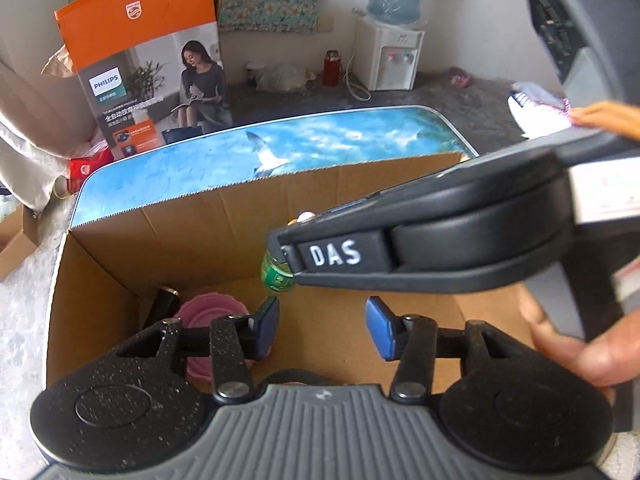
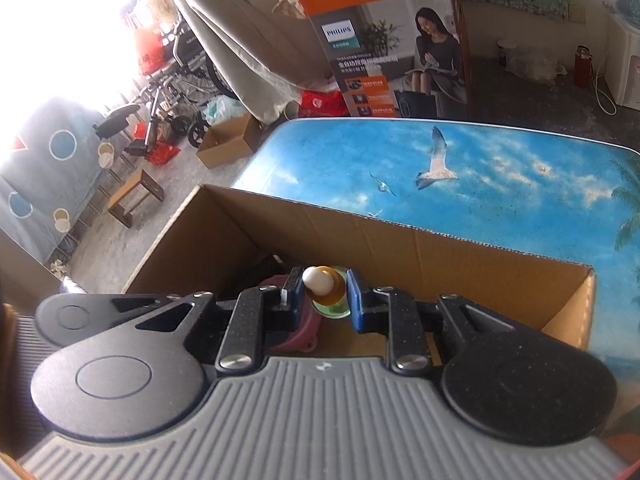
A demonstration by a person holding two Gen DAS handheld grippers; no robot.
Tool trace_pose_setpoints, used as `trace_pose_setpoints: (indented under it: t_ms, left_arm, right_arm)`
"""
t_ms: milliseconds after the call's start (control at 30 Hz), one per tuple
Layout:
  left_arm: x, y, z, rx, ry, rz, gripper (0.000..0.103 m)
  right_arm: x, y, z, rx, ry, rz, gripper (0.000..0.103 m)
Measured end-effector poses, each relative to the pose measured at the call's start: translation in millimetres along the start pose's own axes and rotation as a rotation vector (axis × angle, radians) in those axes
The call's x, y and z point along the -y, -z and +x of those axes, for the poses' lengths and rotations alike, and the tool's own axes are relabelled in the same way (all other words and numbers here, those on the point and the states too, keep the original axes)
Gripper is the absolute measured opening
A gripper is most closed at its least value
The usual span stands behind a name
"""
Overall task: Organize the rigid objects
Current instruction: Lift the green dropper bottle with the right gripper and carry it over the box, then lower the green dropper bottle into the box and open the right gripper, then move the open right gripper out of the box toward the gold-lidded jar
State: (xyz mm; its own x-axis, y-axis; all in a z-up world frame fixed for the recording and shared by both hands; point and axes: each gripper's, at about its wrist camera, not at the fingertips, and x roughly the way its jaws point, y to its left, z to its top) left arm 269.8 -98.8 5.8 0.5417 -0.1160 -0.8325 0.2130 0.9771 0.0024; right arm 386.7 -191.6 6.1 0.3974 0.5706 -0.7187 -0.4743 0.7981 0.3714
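Small amber bottle (image 2: 325, 294), white cap, green label, upright above cardboard box (image 1: 224, 236); pink lid (image 1: 208, 312), perhaps, lies inside

A table (image 2: 500, 168) printed with blue sky, clouds, gulls and palms carries an open cardboard box (image 2: 420, 252) at its near edge, by the near-left corner. The far stretch of the tabletop toward the far edge lies bare.

Both wrist cams close, sharing box (image 1: 224, 216).
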Motion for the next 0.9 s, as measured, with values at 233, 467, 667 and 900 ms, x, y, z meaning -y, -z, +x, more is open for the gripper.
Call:
trace_pose_setpoints:
  t_ms: [233,467,667,900]
  left_arm:
    - [-7,-4,8,-0.012,-0.005,-0.019,0.057]
    - [-4,4,-19,0.045,-0.003,-0.016,0.07]
    - [8,37,-77,0.194,0.071,0.04,0.091]
    - [12,88,-125,0.235,0.113,0.037,0.096]
  right_arm:
    - [-1,2,22,-0.035,0.023,-0.04,0.023]
    - [-5,3,-22,0.045,0.033,-0.005,0.048]
    - [-23,48,-119,0.254,0.033,0.05,0.071]
    - [-46,153,-209,0.491,0.115,0.123,0.095]
